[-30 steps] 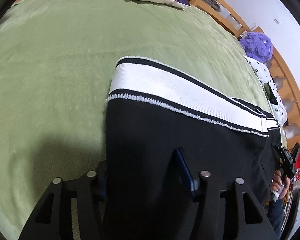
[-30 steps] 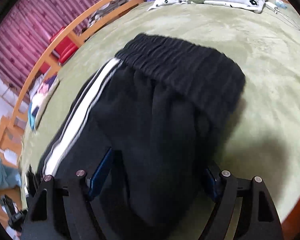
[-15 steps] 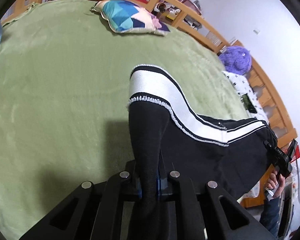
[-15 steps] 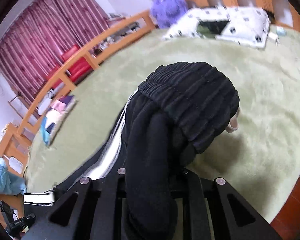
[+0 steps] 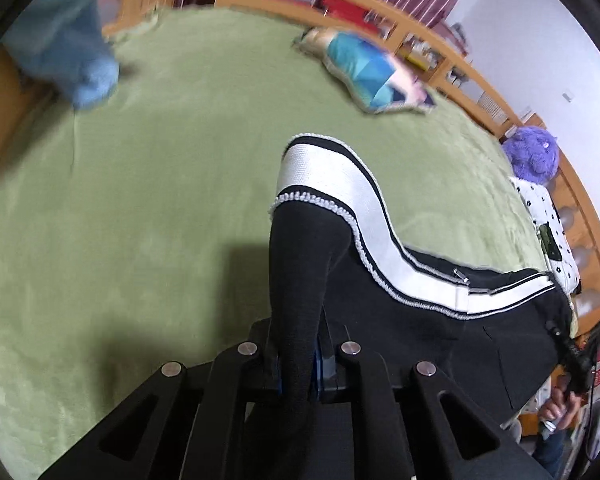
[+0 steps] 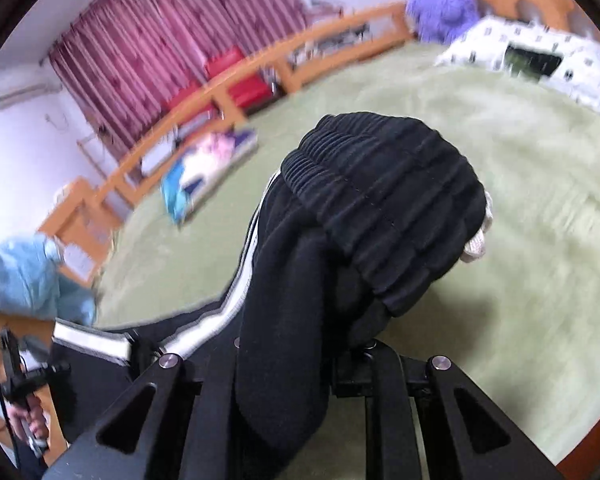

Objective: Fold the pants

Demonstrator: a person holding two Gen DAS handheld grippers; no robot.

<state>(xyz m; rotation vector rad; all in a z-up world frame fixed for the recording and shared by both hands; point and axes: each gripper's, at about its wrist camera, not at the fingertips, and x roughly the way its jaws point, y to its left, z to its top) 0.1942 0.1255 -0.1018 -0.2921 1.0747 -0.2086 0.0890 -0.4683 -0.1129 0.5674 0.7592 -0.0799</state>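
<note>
I've got my left gripper (image 5: 298, 364) clamped on the black track pants (image 5: 420, 312) near the cuff, my right gripper (image 6: 288, 364) on the waistband, pants lifted over the green blanket (image 5: 140, 200); fold barely begun.

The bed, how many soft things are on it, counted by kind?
Black pants: 1
Pillows: 2 (colourful, spotted white)
Purple plush toy: 1
Blue cloth: 1
Total: 5
</note>
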